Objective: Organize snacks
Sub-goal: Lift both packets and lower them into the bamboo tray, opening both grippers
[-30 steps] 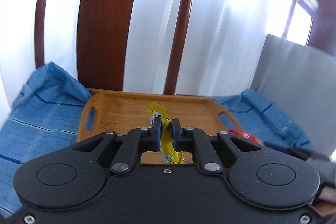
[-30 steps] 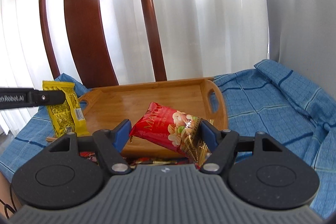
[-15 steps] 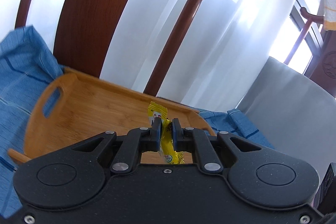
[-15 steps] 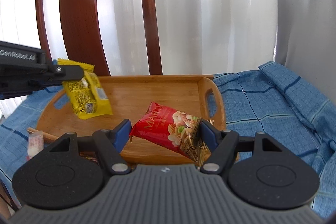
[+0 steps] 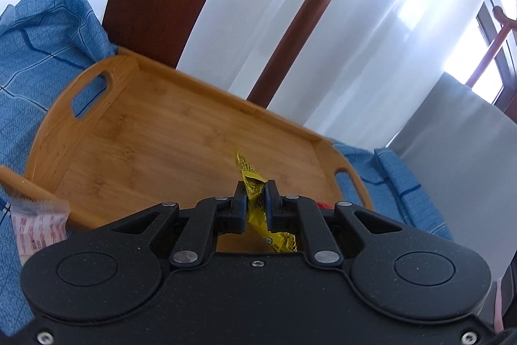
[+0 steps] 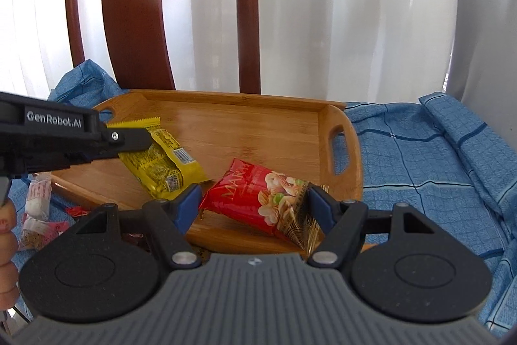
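Left wrist view
Left claw [image 5: 256, 199]: pinching yellow snack packet [image 5: 253, 183], over wooden tray [image 5: 135, 131] near its right handle.

Right wrist view
Right claw [image 6: 255, 206]: clamped on red nut packet [image 6: 258, 196], above tray's near edge.
Blue cloth [image 6: 420, 157]: under tray.

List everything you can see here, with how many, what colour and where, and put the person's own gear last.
tray: one, bamboo, on the cloth before the chair, nothing lying in it
yellow packet: one, held over the tray's left half
red packet: one, nut picture, held over the tray's near edge
small packets: a few, white-pink and red, on the cloth left of the tray
cloth: one, blue checked, under the tray
chair: one, dark wood, behind the tray
curtain: white, behind the chair
left gripper: black, shut on the yellow packet
right gripper: grey-black, blue pads, shut on the red packet
hand: fingers at left edge
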